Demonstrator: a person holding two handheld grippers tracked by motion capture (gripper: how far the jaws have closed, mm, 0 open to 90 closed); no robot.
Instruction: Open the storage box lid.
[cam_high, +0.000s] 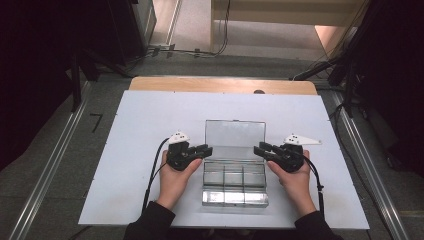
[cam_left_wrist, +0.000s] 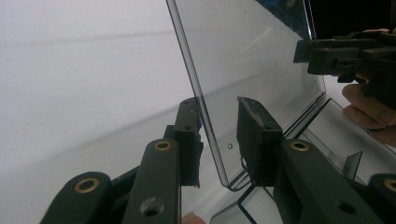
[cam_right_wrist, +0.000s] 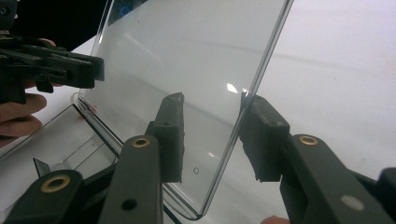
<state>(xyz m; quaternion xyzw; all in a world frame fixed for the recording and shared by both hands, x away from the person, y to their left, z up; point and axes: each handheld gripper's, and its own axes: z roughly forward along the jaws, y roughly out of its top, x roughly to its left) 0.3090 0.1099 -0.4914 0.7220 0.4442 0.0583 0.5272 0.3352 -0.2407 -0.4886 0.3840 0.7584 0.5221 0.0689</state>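
Observation:
A clear plastic compartment box (cam_high: 234, 186) lies on the white table top (cam_high: 140, 130), its clear lid (cam_high: 235, 133) standing open at the back. My left gripper (cam_high: 206, 149) is at the lid's left edge and my right gripper (cam_high: 259, 148) at its right edge. In the left gripper view the lid (cam_left_wrist: 252, 56) passes between the jaws of the left gripper (cam_left_wrist: 218, 106), close to the left pad, with a gap to the other. The right gripper view shows the lid (cam_right_wrist: 187, 51) inside the right gripper (cam_right_wrist: 216, 102), its edge near the right pad. Both grippers are open.
The box's compartments look empty. Beyond the white top is a wooden table edge (cam_high: 220, 85), with cables on the floor (cam_high: 195, 50) behind. Dark stands (cam_high: 350, 75) flank the table on both sides.

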